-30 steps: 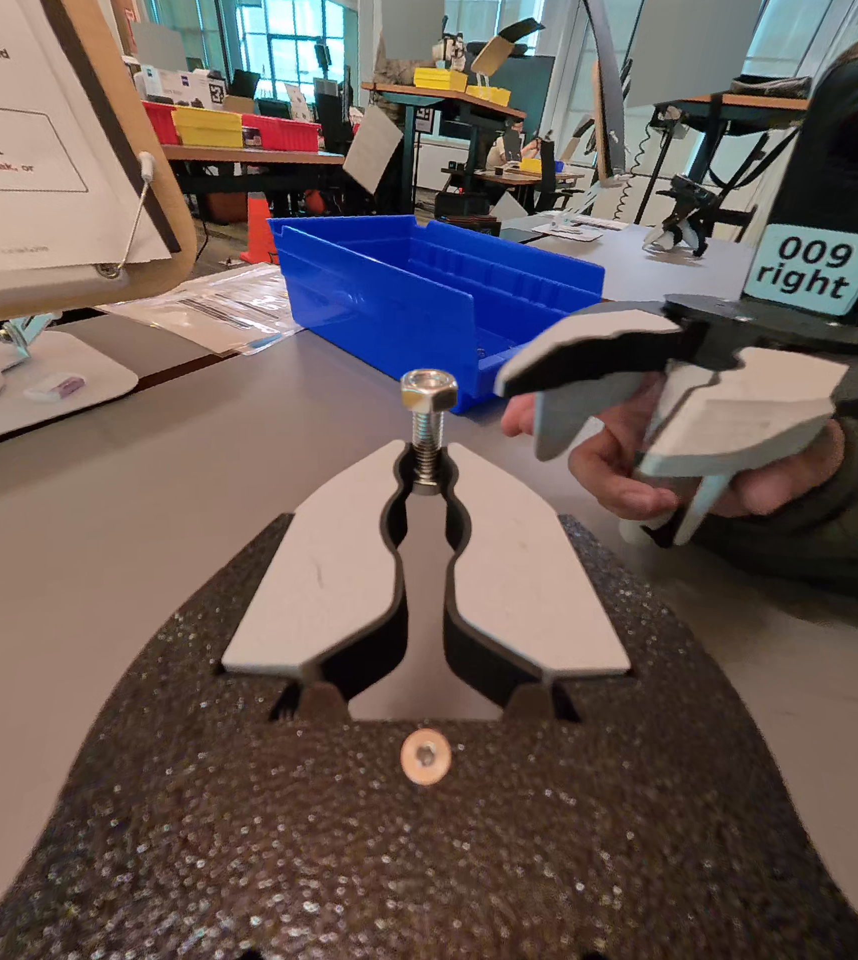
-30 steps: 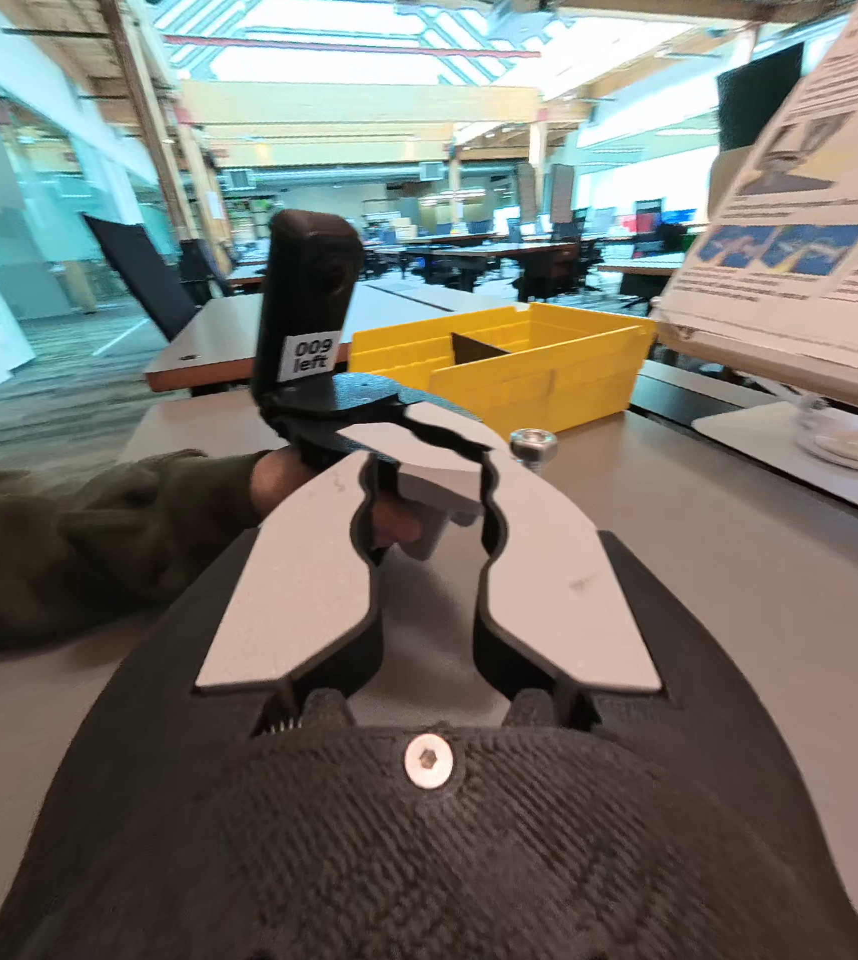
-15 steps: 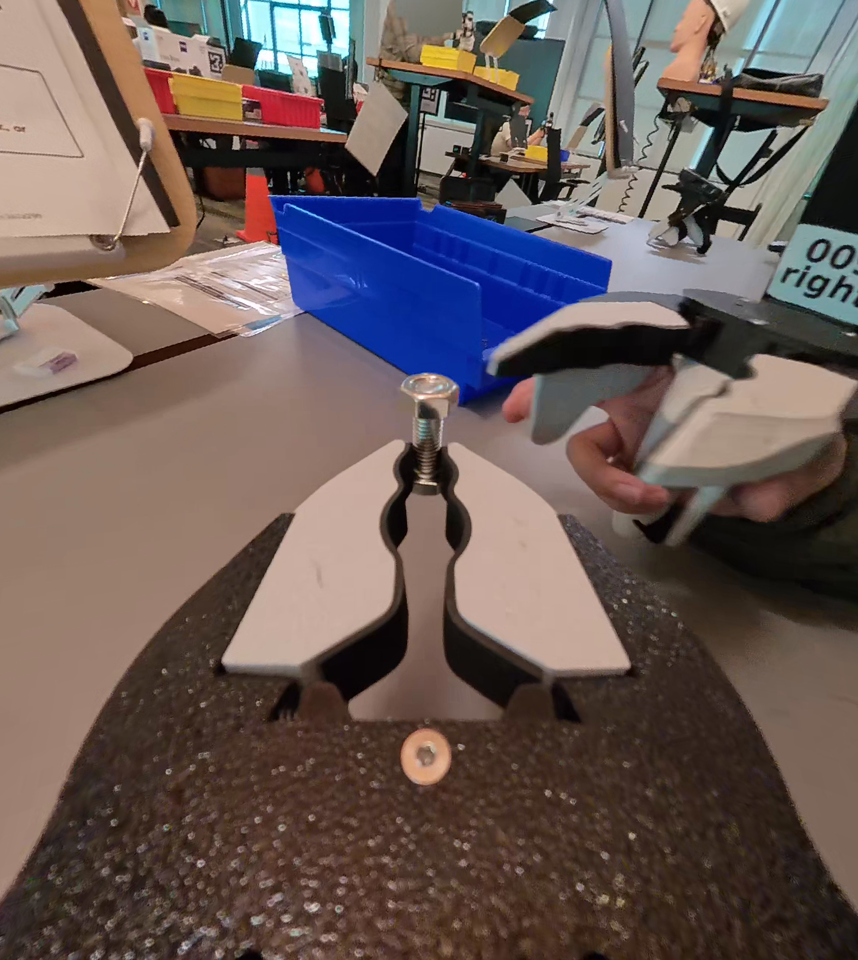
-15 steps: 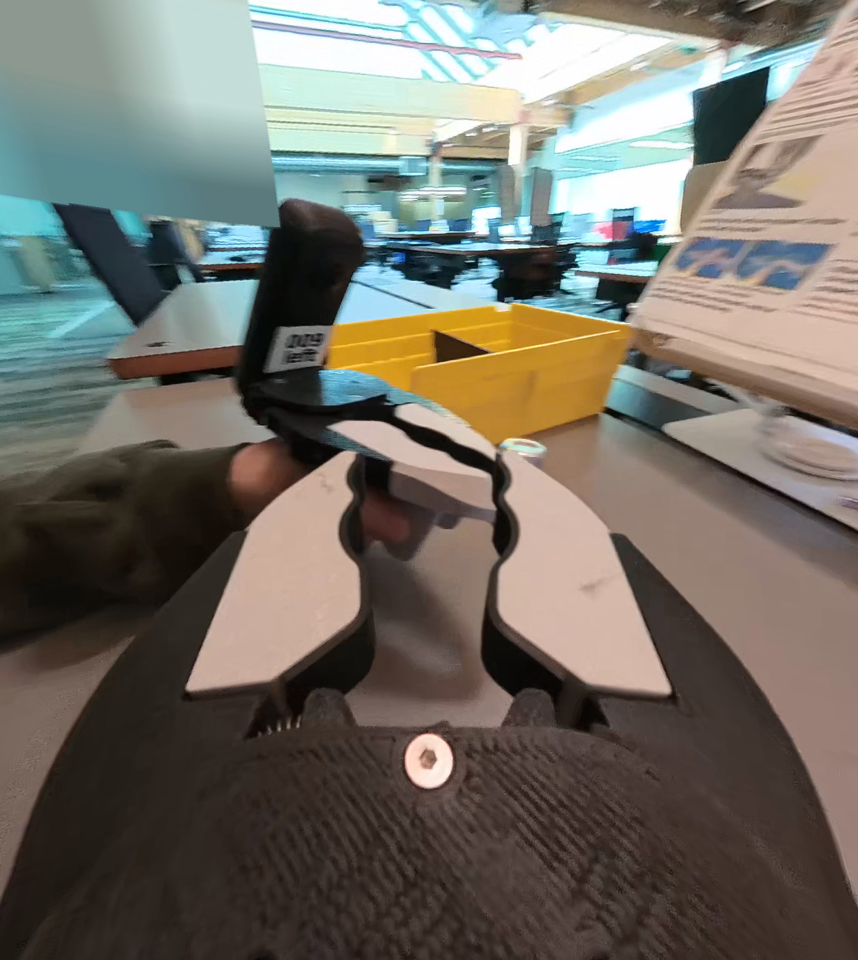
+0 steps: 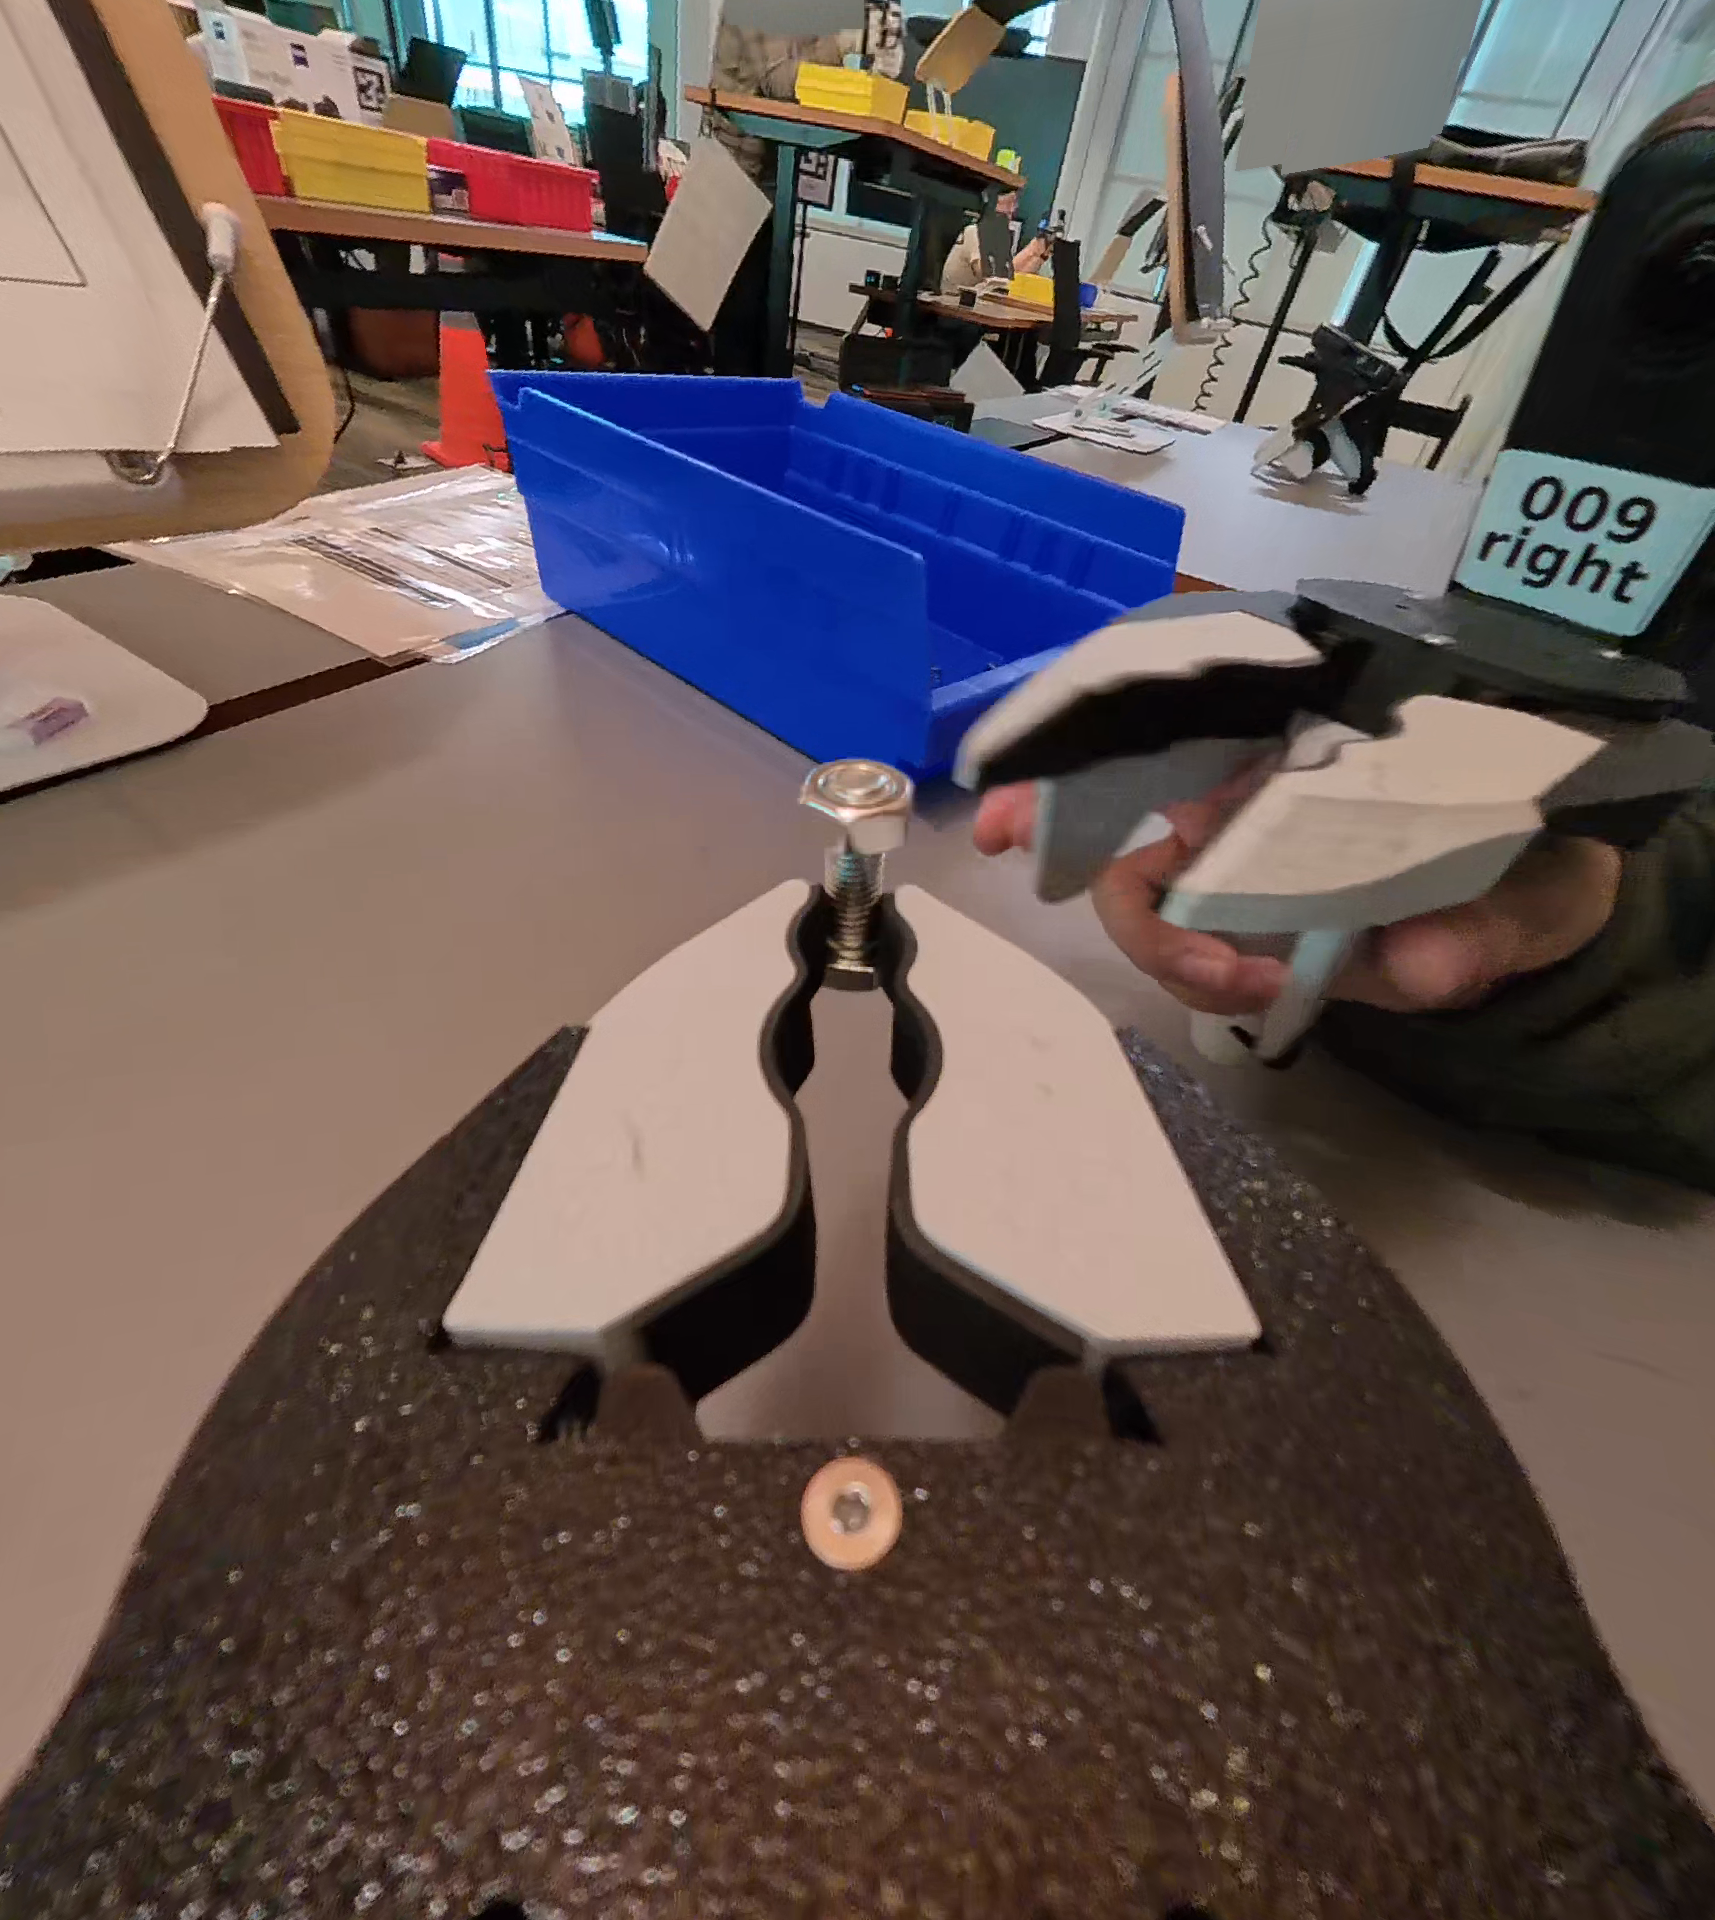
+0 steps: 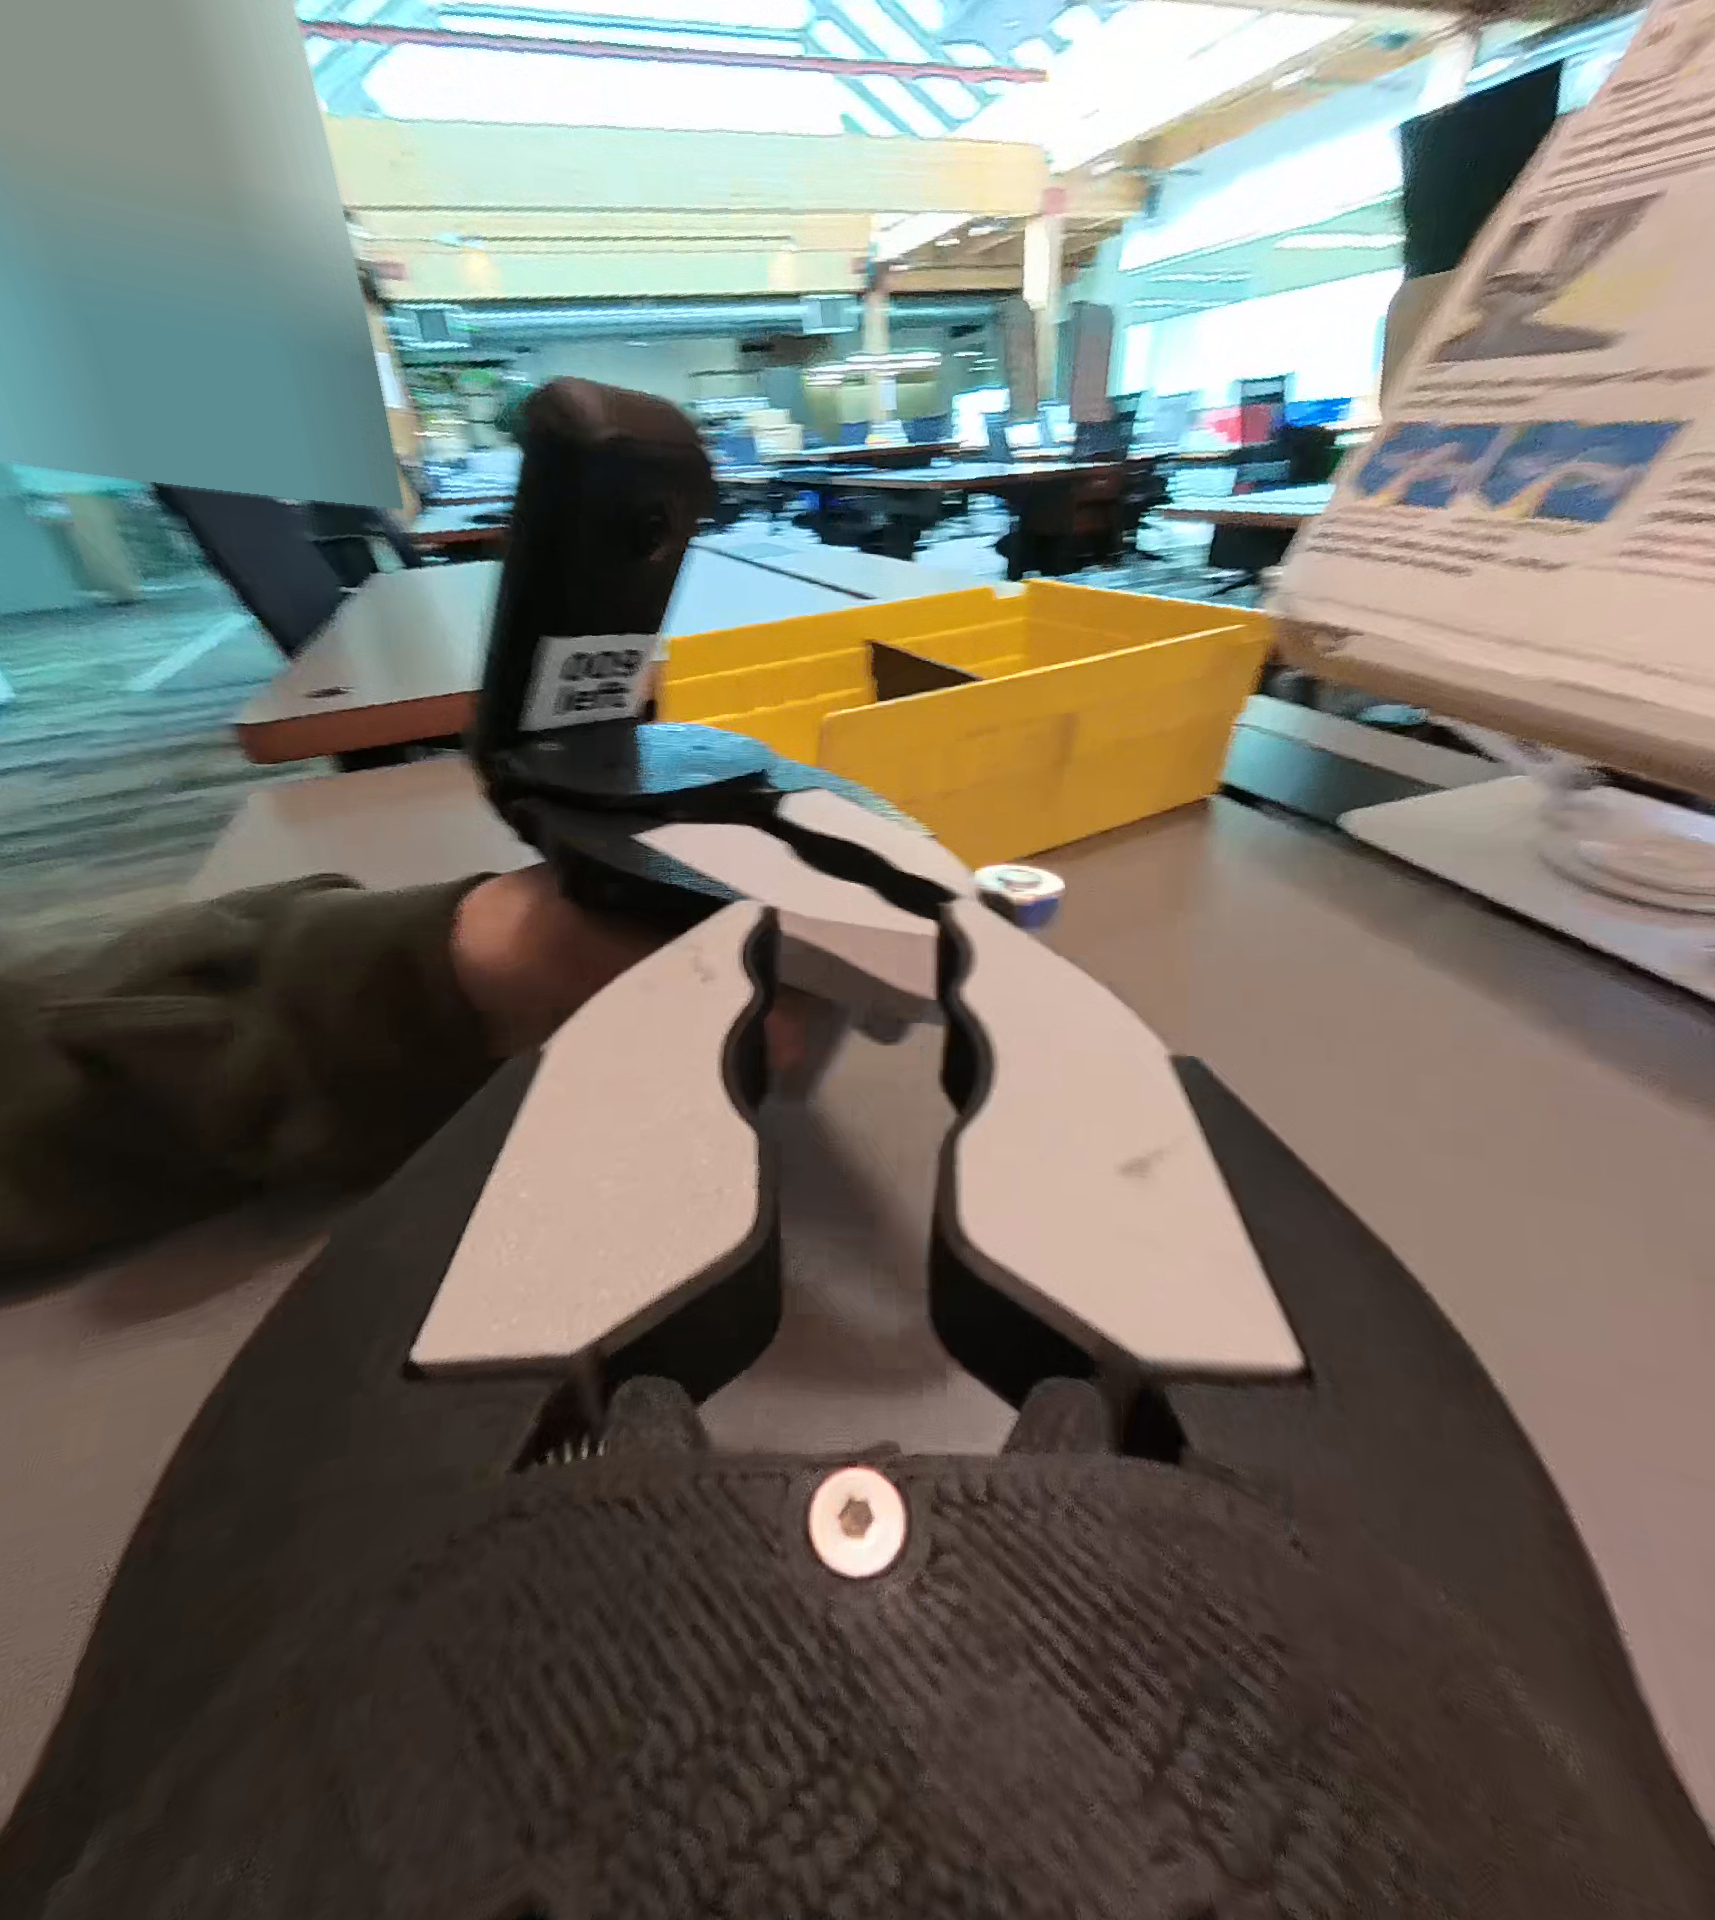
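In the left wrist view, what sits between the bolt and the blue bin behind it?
Only bare grey table lies between the bolt, clamped upright in the left gripper, and the blue bin. The right gripper hovers off to the side.

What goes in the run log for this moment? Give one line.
left gripper: shut on bolt, upright | right gripper: open, empty, beside bolt | blue bin behind | grey table

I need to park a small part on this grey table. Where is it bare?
Bare: the stretch left of the bolt, bordered by the white stand base and blue bin. Crowded: right of the bolt, where the right hand-held gripper and hand sit.
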Motion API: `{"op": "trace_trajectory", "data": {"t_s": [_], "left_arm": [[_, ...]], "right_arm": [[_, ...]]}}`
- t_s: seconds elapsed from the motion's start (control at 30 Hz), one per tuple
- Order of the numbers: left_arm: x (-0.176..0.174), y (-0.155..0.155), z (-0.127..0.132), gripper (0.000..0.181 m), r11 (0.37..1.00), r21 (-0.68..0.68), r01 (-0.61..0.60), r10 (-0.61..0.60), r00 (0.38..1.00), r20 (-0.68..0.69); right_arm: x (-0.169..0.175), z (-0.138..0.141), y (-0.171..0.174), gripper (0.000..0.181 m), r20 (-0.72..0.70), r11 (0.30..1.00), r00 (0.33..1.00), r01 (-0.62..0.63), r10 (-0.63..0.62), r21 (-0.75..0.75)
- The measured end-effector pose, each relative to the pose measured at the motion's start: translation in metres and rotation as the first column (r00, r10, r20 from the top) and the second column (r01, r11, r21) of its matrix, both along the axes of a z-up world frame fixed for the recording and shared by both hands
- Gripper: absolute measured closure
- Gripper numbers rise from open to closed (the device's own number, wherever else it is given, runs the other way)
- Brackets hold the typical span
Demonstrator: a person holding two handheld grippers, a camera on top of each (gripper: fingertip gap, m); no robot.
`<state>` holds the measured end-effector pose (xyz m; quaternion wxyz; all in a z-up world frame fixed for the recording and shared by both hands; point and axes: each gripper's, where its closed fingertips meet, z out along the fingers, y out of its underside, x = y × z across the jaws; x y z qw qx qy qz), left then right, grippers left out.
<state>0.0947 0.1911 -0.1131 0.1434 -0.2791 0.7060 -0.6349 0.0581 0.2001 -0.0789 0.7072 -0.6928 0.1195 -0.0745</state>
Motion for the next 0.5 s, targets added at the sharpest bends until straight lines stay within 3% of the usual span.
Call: {"op": "trace_trajectory", "data": {"t_s": [0.1, 0.17, 0.27, 0.3, 0.33, 0.37, 0.5], "left_arm": [[-0.005, -0.007, -0.001, 0.172, 0.999, 0.012, 0.039, -0.039, 0.999, 0.001], [-0.007, -0.01, -0.001, 0.172, 0.999, 0.015, 0.052, -0.052, 0.999, 0.005], [-0.003, -0.004, -0.002, 0.172, 0.999, 0.021, 0.024, -0.024, 1.0, 0.002], [-0.001, -0.001, -0.002, 0.172, 1.0, 0.011, 0.01, -0.01, 1.0, -0.009], [0.0, 0.0, -0.002, 0.172, 1.0, 0.0, 0.009, -0.009, 1.0, -0.019], [0.0, 0.0, -0.002, 0.172, 1.0, -0.006, 0.01, -0.01, 1.0, -0.021], [-0.002, -0.004, -0.003, 0.172, 1.0, 0.008, 0.023, -0.023, 1.0, -0.018]], "right_arm": [[0.021, -0.005, -0.008, 0.125, -0.043, 0.992, 0.991, 0.128, -0.128, 0.0], [0.022, -0.006, -0.007, 0.121, -0.082, 0.992, 0.989, 0.124, -0.122, 0.016], [0.004, -0.004, 0.001, 0.127, -0.08, 1.0, 0.997, 0.0, 0.001, 0.022], [-0.003, -0.004, 0.002, 0.148, -0.061, 0.999, 0.997, -0.054, 0.054, 0.009], [-0.019, -0.003, 0.004, 0.152, -0.034, 0.986, 0.985, -0.169, 0.169, 0.004], [-0.019, -0.002, 0.005, 0.156, -0.04, 0.987, 0.986, -0.16, 0.161, 0.009], [0.009, -0.005, -0.003, 0.132, -0.009, 0.999, 0.999, 0.047, -0.047, -0.012]]}}
